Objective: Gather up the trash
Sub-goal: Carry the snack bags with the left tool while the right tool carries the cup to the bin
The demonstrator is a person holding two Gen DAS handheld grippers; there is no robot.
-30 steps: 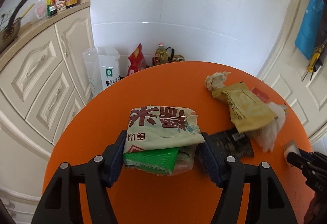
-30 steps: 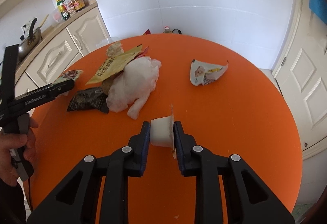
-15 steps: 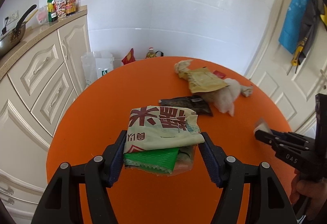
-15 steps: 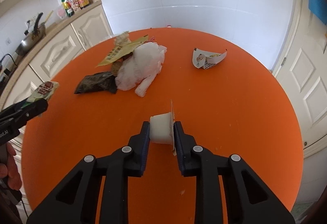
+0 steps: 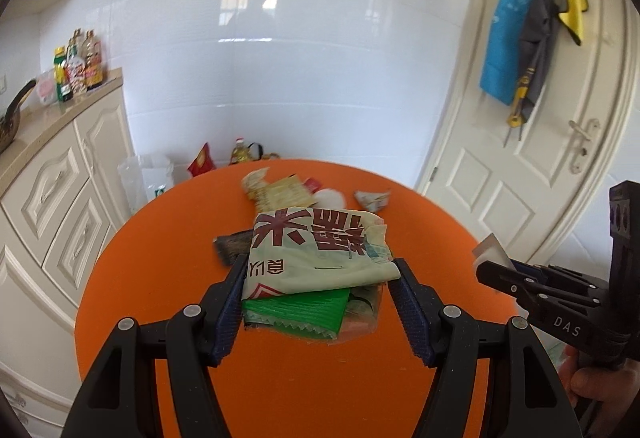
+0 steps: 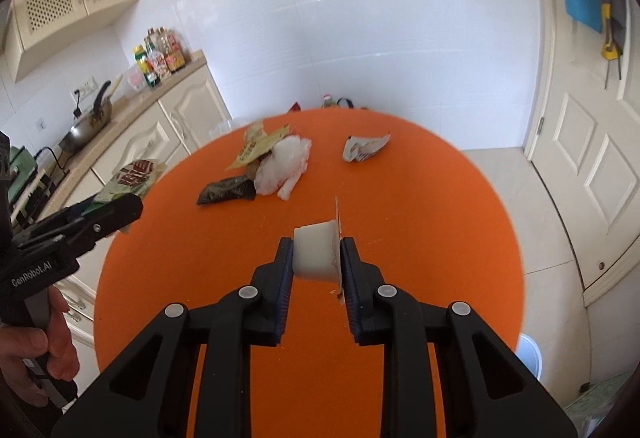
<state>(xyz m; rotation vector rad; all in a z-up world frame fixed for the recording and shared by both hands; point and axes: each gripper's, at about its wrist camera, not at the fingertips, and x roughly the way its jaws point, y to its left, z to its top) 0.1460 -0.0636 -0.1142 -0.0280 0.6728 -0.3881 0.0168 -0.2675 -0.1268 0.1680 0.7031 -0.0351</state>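
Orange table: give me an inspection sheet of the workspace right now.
Surface: round orange table, trash at its far side.
Job's things: wrapper bundle and white cup, both held; black packet, yellow wrapper, white plastic wad, crumpled paper on the table.
Clutter: nothing seen.
Grippers: left hand-held gripper shut on the bundle; right hand-held gripper shut on the cup.
Cables: nothing seen.
Surroundings: cabinets, bottles, pan, door.

Right gripper (image 6: 316,258) is clamped on a little white cup (image 6: 314,254) above the orange table (image 6: 420,198), with wrappers (image 6: 272,162) piled farther back and the left gripper (image 6: 100,218) off to the side.
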